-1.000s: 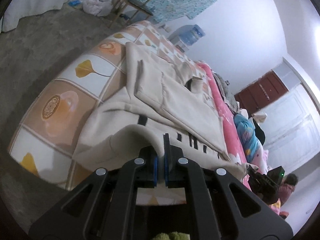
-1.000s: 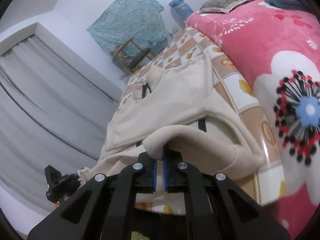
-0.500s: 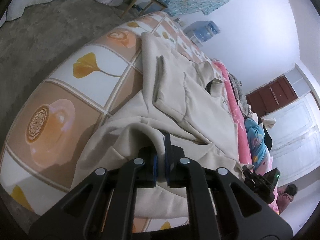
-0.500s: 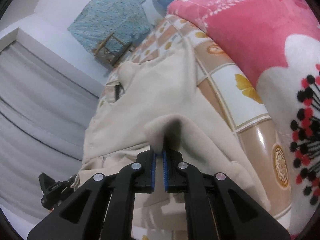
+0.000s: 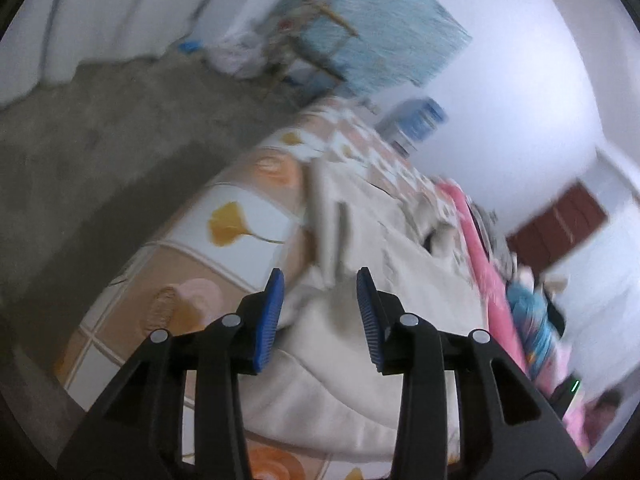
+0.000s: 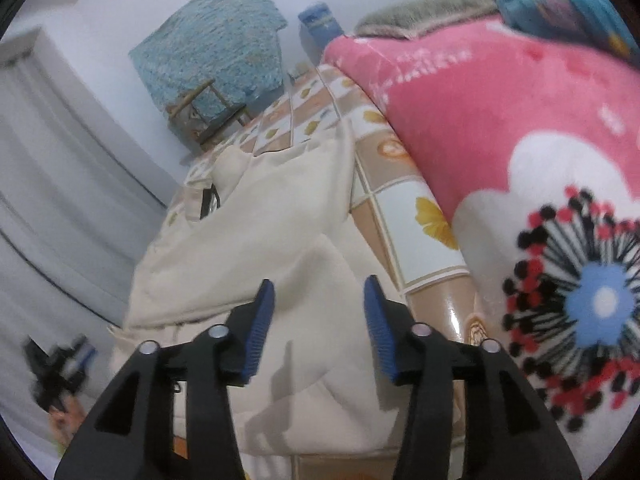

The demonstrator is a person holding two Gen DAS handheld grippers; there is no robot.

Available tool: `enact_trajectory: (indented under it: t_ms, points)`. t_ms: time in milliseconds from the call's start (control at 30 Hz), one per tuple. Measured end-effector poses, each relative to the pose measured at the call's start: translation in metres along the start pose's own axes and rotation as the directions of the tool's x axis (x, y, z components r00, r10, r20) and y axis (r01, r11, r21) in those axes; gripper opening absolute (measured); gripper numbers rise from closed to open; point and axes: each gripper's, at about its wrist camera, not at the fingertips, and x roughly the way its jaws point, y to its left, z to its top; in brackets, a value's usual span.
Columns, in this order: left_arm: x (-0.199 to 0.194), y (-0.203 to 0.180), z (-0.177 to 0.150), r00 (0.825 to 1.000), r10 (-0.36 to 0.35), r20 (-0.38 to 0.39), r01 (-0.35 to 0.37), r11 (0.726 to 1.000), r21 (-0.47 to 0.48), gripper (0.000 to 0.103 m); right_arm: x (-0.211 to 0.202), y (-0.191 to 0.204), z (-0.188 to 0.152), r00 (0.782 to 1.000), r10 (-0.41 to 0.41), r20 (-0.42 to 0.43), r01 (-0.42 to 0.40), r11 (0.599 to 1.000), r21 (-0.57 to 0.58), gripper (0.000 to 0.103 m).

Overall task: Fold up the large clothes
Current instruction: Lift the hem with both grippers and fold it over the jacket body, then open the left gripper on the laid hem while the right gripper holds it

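Left gripper (image 5: 320, 300), right gripper (image 6: 319, 308): angled downward over the bed, jaws opening, nothing clasped. Cream garment (image 6: 256, 240): folded, lying released on patterned sheet (image 5: 232, 216).

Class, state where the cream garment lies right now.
In both wrist views the cream garment lies on the tiled-pattern bed sheet, beside the pink floral blanket.

A bed (image 6: 404, 216) with a tile-patterned cover carries a cream garment (image 6: 280, 240) spread ahead of the right hand-held gripper (image 6: 318, 320), and a pink flowered blanket (image 6: 500, 120) to its right, seemingly bunched.
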Motion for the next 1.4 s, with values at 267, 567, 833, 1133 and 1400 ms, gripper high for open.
enact_trajectory:
  t_ms: [267,567,833,1133,1400]
  points:
    - [0.041,-0.112,-0.068,0.963,-0.114,-0.244,0.198,0.915,0.352,0.048,0.019,0.066,-0.029,0.993,-0.09,-0.073,0.061,0.943,-0.328,0.054]
    - [0.097,-0.155,-0.127,0.96,0.111,-0.257,0.076,0.78,0.621,0.008,0.059,0.077,-0.043,0.964,-0.225,-0.142,0.143,0.887,-0.438,0.004]
    - [0.057,-0.179,-0.108,0.998,0.021,-0.055,0.024,0.706,0.708,0.005,0.02,0.095,-0.02,0.989,-0.146,0.007,0.136,0.901,-0.412,0.003]
    - [0.116,-0.162,-0.128,0.988,0.144,-0.052,-0.058,0.666,0.744,0.006,0.078,0.078,-0.031,0.975,-0.219,-0.034,0.187,0.893,-0.41,0.003]
    - [0.119,-0.164,-0.127,0.988,0.145,-0.06,-0.056,0.68,0.731,0.006,0.042,0.099,-0.029,0.989,-0.144,0.034,0.144,0.89,-0.433,0.008]
